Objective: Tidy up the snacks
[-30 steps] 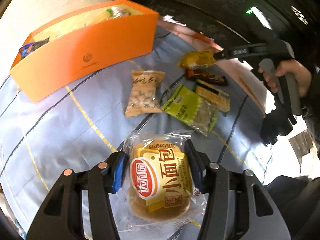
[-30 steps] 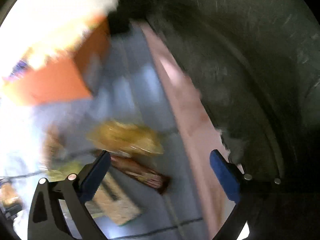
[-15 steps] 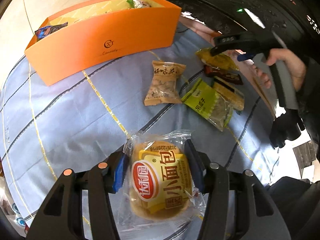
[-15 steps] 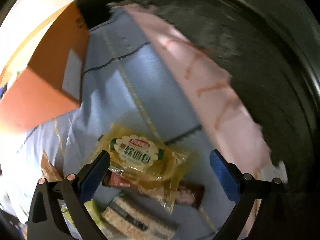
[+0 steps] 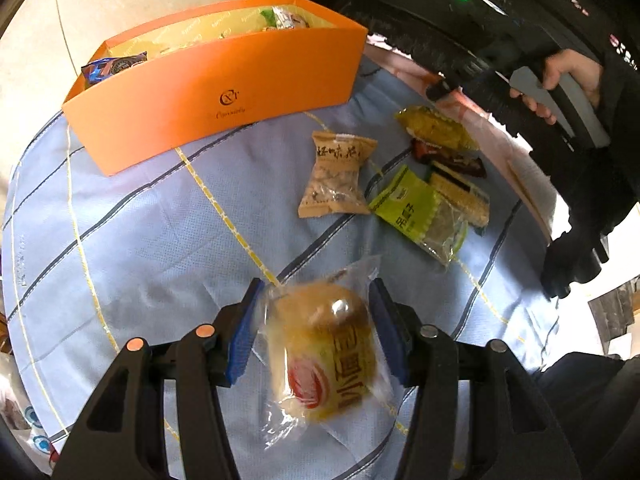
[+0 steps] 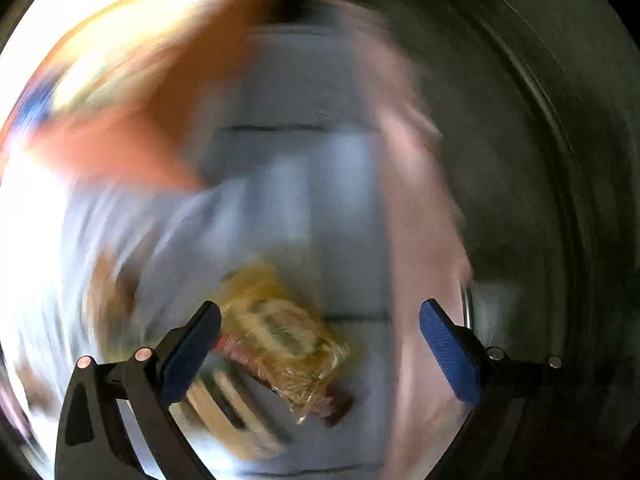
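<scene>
Transport step: left claw (image 5: pixel 314 330) grips bread packet (image 5: pixel 324 350), next move carries it into orange box (image 5: pixel 216 92); right claw (image 6: pixel 320 344) hangs wide open, empty, above yellow packet (image 6: pixel 280 336).

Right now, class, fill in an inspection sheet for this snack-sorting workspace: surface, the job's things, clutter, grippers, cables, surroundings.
Surface: blue checked cloth over the table.
Job's things: orange box already holding some snacks; bread bun packet between the left gripper's pads; peanut packet, green packet, yellow packet, brown bar and cracker packet lie loose on the cloth.
Clutter: nothing seen.
Grippers: left gripper shut on the bun; right gripper open above the yellow packet, its view blurred.
Cables: nothing seen.
Surroundings: pale wall; dark object behind the table.
</scene>
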Demonstrator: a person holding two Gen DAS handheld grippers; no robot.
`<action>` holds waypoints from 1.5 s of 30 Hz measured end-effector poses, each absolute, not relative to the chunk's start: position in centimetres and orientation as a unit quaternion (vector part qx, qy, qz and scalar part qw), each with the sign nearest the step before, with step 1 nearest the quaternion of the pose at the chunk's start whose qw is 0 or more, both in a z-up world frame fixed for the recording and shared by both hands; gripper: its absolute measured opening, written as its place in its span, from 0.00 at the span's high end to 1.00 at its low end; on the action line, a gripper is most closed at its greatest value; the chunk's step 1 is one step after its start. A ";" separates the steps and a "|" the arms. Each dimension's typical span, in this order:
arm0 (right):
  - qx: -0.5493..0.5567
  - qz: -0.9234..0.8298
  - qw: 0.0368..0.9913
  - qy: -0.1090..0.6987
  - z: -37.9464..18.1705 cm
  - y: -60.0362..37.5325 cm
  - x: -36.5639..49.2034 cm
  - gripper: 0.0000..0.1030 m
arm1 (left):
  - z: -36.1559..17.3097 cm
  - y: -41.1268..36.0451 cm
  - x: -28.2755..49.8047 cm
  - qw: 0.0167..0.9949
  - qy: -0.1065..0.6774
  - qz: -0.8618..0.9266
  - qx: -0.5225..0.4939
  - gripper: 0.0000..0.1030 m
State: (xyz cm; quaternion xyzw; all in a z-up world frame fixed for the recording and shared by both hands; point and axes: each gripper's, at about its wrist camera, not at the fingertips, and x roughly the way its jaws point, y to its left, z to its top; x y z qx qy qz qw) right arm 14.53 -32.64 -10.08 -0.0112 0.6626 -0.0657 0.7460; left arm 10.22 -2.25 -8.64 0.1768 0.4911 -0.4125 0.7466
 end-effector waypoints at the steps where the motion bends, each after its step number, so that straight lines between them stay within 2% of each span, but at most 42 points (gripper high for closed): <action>1: -0.055 -0.012 0.731 0.681 -10.5 -31.5 14.7 0.03 | -8.6 -2.1 10.3 0.749 0.490 -0.412 0.171 0.50; 6: -0.181 0.088 0.668 0.717 -14.6 -30.1 15.2 0.04 | -8.5 -1.9 10.6 0.758 0.493 -0.401 0.148 0.50; 8: -0.158 0.093 0.659 0.729 -16.2 -31.0 15.4 0.03 | -8.3 -1.9 10.4 0.762 0.489 -0.399 0.144 0.51; 10: -0.133 0.101 0.654 0.738 -17.9 -32.1 15.5 0.03 | -8.8 -2.0 10.5 0.764 0.490 -0.394 0.143 0.56; 12: -0.100 0.088 0.677 0.724 -18.1 -32.0 15.3 0.04 | -9.9 -2.3 11.1 0.758 0.509 -0.384 0.139 0.56; 14: -0.107 0.100 0.686 0.713 -18.0 -31.2 14.7 0.13 | -10.9 -2.5 11.5 0.752 0.518 -0.385 0.132 0.42; 15: -0.119 0.094 0.692 0.705 -18.0 -30.9 14.6 0.15 | -11.4 -2.6 11.7 0.755 0.518 -0.380 0.133 0.30; 17: -0.104 0.083 0.698 0.704 -17.8 -30.9 14.3 0.30 | -11.6 -2.7 11.8 0.758 0.512 -0.378 0.146 0.26; 19: -0.098 0.071 0.701 0.703 -17.2 -30.5 14.2 0.57 | -11.6 -2.6 11.8 0.760 0.506 -0.375 0.164 0.13; 21: -0.100 0.050 0.706 0.699 -16.8 -30.1 14.5 0.63 | -11.6 -2.3 12.0 0.760 0.503 -0.368 0.183 0.13; 30: -0.018 -0.005 0.737 0.676 -13.6 -30.2 14.8 0.64 | -12.1 1.7 12.2 0.754 0.519 -0.346 0.204 0.12; 38: 0.115 -0.046 0.831 0.543 -6.8 -29.8 12.5 0.64 | -12.6 2.2 11.4 0.750 0.521 -0.356 0.199 0.12; 42: 0.168 -0.042 0.845 0.506 -4.5 -28.9 9.3 0.64 | -13.1 1.4 10.8 0.740 0.529 -0.363 0.202 0.11; 45: 0.184 -0.023 0.853 0.488 -3.5 -27.4 9.4 0.64 | -13.2 0.0 10.9 0.748 0.533 -0.346 0.192 0.08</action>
